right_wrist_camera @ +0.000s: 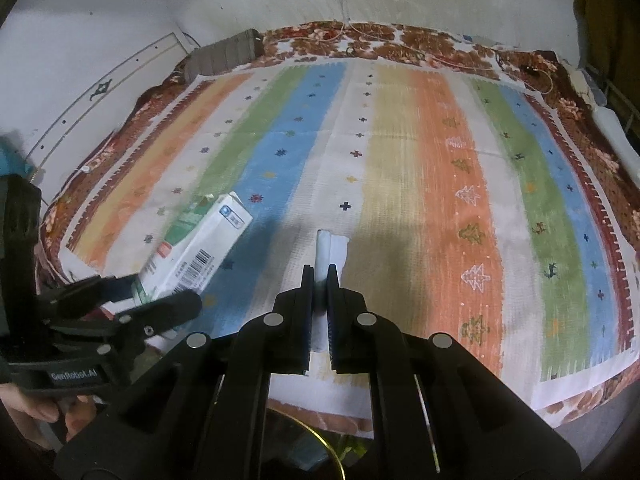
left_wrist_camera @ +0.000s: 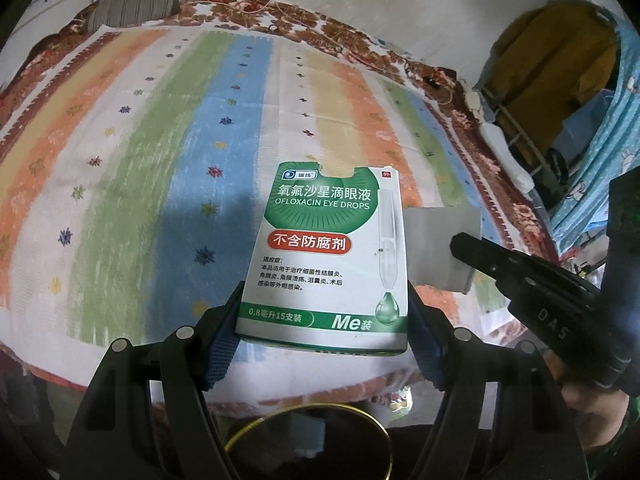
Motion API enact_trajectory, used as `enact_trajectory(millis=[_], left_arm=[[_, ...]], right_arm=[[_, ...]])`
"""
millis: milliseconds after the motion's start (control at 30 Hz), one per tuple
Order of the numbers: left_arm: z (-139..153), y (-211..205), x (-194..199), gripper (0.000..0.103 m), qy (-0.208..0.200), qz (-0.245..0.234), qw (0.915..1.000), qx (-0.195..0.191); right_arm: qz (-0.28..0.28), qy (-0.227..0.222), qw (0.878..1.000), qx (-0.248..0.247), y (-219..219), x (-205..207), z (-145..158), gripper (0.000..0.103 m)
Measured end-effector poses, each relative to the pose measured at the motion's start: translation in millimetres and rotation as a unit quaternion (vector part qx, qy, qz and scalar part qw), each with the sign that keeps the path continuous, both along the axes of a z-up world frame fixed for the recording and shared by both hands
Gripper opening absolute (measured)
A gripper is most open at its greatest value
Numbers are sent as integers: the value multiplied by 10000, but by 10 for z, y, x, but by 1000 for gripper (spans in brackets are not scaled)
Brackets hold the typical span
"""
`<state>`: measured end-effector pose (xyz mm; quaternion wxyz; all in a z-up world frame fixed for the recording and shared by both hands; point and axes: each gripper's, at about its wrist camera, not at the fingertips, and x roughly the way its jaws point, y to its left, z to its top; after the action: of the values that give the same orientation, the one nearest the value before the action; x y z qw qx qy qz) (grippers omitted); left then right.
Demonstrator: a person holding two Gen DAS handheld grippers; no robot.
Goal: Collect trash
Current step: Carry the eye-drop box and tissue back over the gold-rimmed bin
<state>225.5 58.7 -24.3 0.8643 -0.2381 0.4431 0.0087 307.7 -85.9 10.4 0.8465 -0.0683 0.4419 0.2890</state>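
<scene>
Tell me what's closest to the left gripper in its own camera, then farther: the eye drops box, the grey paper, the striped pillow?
1. Eye drops box, held in the left gripper.
2. Grey paper, just right, behind the box.
3. Striped pillow, far left corner of the bed.

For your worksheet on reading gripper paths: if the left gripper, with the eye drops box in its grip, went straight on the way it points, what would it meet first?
Probably the striped bedspread. The left gripper holds the eye drops box above it, and nothing else shows ahead; depth is uncertain.

You see a striped bedspread (right_wrist_camera: 400,160) over a floral blanket (right_wrist_camera: 420,40), a grey striped pillow (left_wrist_camera: 132,8), and what may be hanging clothes (left_wrist_camera: 560,60).
</scene>
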Motion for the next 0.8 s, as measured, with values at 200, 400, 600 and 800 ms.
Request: enact_trajectory(millis=[200,400,600,800], left_arm=[[136,-132,-283,72,-298,-46,9994,-152],[189,-256,-517,72,-436,-146,9989,-13],[210,-271,-675,72,-543,-119,9985,-22],[232,-294,-820,72,-647,-115,9978,-85]], right_arm=[[73,-161,9997,195,-80,-258,142,5],[115,-296,9992,239,-121,-502,161,5],[124,-336,9987,361,-181,-695,161,5],[159,-402,9980,457,-285,-926,161,5]])
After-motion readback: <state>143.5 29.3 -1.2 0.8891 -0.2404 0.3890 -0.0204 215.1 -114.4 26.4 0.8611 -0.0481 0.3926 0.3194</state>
